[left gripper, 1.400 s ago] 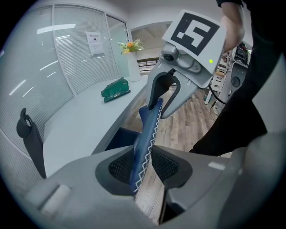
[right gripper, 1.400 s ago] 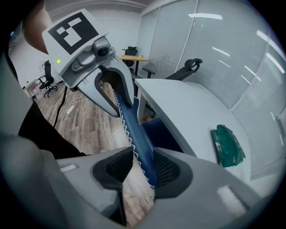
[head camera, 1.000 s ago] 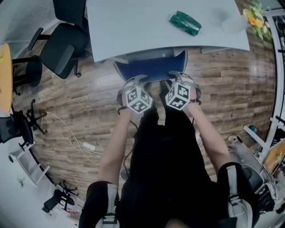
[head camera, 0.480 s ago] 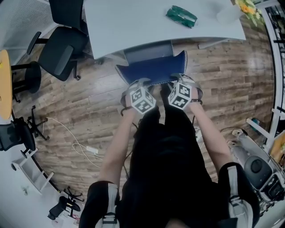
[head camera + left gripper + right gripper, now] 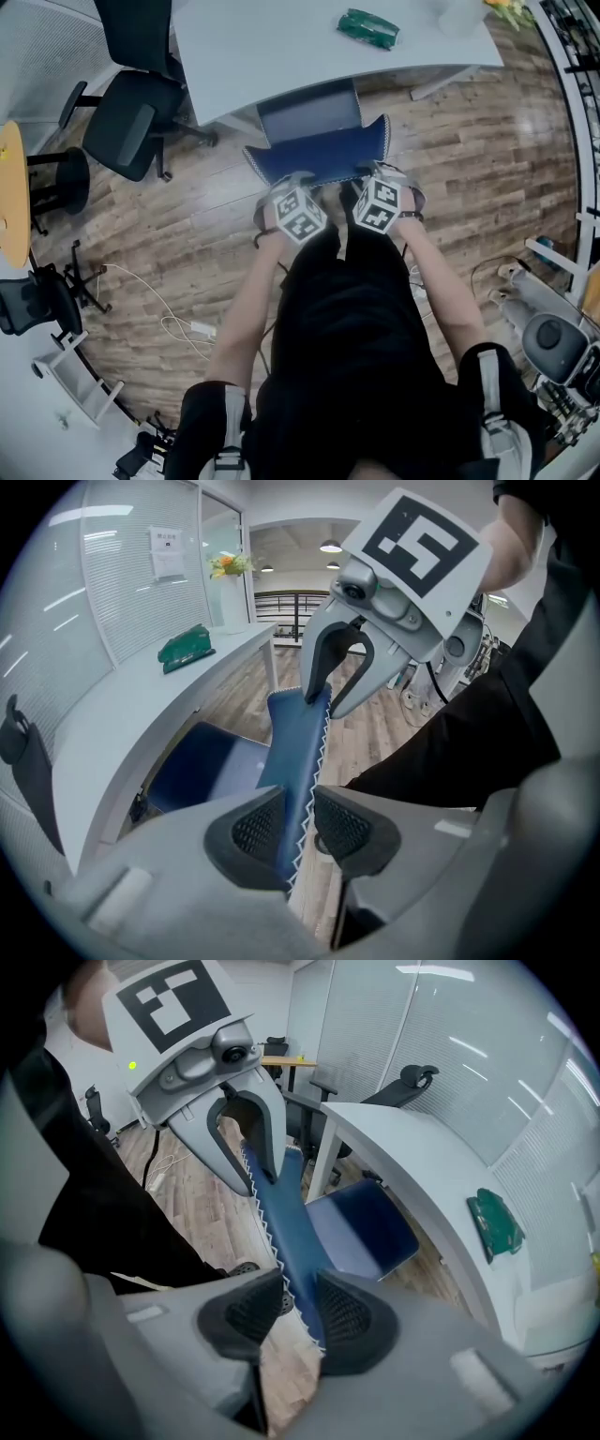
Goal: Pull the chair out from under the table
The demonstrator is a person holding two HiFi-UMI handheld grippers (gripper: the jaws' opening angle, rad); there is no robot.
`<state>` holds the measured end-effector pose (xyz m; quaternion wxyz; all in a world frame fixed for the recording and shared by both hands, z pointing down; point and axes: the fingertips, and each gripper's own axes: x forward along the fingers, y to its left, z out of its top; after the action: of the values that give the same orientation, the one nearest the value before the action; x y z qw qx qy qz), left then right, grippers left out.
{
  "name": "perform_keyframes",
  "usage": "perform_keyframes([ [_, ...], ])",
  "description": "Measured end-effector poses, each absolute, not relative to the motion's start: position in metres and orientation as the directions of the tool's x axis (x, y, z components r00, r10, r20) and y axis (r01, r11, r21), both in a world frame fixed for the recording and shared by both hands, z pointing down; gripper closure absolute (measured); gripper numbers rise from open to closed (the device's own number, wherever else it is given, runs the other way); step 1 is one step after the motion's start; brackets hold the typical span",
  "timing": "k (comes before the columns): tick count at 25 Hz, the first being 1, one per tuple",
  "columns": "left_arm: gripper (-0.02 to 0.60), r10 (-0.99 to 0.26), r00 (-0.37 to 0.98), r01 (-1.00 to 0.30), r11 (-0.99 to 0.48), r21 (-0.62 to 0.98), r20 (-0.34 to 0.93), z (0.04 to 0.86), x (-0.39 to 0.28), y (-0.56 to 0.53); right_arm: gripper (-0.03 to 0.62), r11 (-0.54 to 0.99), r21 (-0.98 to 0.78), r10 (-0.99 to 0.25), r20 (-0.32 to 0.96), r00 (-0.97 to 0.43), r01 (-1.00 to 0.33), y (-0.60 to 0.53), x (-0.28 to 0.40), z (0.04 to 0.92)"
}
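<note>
A blue chair stands at the white table (image 5: pixel 281 56), its seat (image 5: pixel 309 114) partly out from under the edge. Its backrest (image 5: pixel 319 155) faces me. My left gripper (image 5: pixel 293 185) grips the backrest's top edge at the left, and my right gripper (image 5: pixel 373 178) grips it at the right. Both pairs of jaws have just been closing with the blue fabric between them. In the left gripper view the backrest (image 5: pixel 295 752) runs between the pads of my left gripper (image 5: pixel 298 822). In the right gripper view the backrest (image 5: pixel 281 1227) fills the gap in my right gripper (image 5: pixel 300 1307).
A green packet (image 5: pixel 367 28) lies on the table. Black office chairs (image 5: pixel 127 122) stand at the left beside a yellow round table (image 5: pixel 11 178). White cables (image 5: pixel 178 314) trail on the wooden floor. Equipment (image 5: pixel 553 337) crowds the right edge.
The chair has come further out from under the table, so more of the seat shows. Both grippers have moved back toward me with the backrest.
</note>
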<state>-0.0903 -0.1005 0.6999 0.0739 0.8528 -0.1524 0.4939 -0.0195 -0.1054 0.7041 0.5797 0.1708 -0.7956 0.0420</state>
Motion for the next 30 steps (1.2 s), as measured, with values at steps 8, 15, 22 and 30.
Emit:
perform_keyframes([
  [8, 0.483, -0.157, 0.476, -0.292, -0.956, -0.013, 0.865, 0.696, -0.086, -0.071, 0.477, 0.934, 0.130, -0.225, 0.937, -0.267, -0.332, -0.075, -0.015, 0.701],
  [15, 0.488, -0.151, 0.479, -0.278, -0.961, -0.014, 0.864, 0.690, -0.079, -0.055, 0.482, 0.945, 0.139, -0.223, 0.937, -0.271, -0.296, -0.061, -0.008, 0.697],
  [22, 0.488, -0.166, 0.462, -0.287, -0.957, -0.030, 0.871, 0.684, -0.073, -0.047, 0.490, 0.962, 0.128, -0.198, 0.936, -0.291, -0.242, -0.053, -0.003, 0.690],
  [30, 0.491, -0.184, 0.444, -0.299, -0.953, -0.049, 0.877, 0.679, -0.059, -0.032, 0.497, 0.977, 0.128, -0.176, 0.937, -0.303, -0.171, -0.041, 0.012, 0.685],
])
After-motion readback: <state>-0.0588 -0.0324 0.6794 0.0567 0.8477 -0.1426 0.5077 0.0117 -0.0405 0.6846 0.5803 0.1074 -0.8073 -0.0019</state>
